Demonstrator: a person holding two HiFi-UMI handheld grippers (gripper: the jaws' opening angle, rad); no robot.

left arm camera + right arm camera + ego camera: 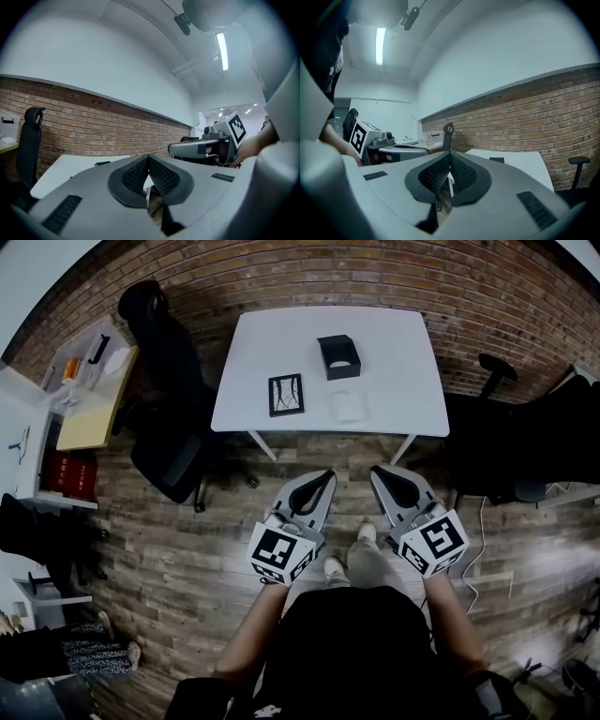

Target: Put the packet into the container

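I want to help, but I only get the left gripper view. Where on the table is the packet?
Observer: The packet is white and lies flat on the white table, close to the edge nearest the person.
Operator: And the box it goes in?
Observer: The black container stands just beyond the packet, a bit apart from it, with its top open.
Operator: Are we at the table yet?
Observer: No. The left hand-held gripper and the right hand-held gripper are both over the wooden floor, short of the table's edge.
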